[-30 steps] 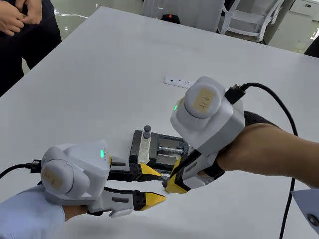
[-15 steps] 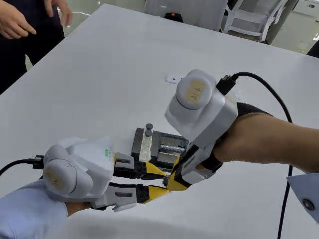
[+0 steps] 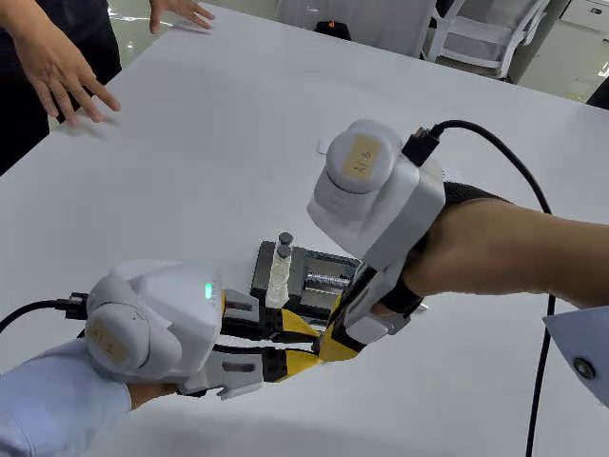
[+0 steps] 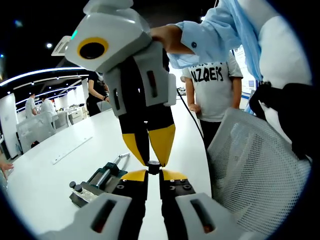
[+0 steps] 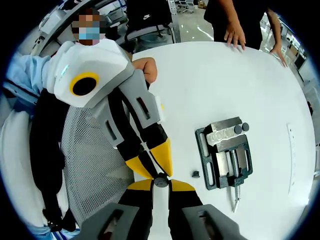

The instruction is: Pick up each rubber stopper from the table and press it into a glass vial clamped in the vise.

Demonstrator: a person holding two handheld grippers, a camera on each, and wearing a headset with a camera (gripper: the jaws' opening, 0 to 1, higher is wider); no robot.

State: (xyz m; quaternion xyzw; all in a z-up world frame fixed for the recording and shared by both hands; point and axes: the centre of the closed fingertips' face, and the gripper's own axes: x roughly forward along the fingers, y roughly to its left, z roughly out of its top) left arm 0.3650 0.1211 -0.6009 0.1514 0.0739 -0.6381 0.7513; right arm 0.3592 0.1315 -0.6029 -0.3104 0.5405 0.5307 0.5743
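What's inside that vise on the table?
Two glass vials are clamped in the vise, each capped by a dark stopper. Their bases are hidden down between its jaws.

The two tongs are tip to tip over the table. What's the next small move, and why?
Probably open one pair of tongs so the other alone holds the small dark rubber stopper. The left gripper and right gripper both appear closed on it, tip to tip, and it likely can't go to the black metal vise while shared.
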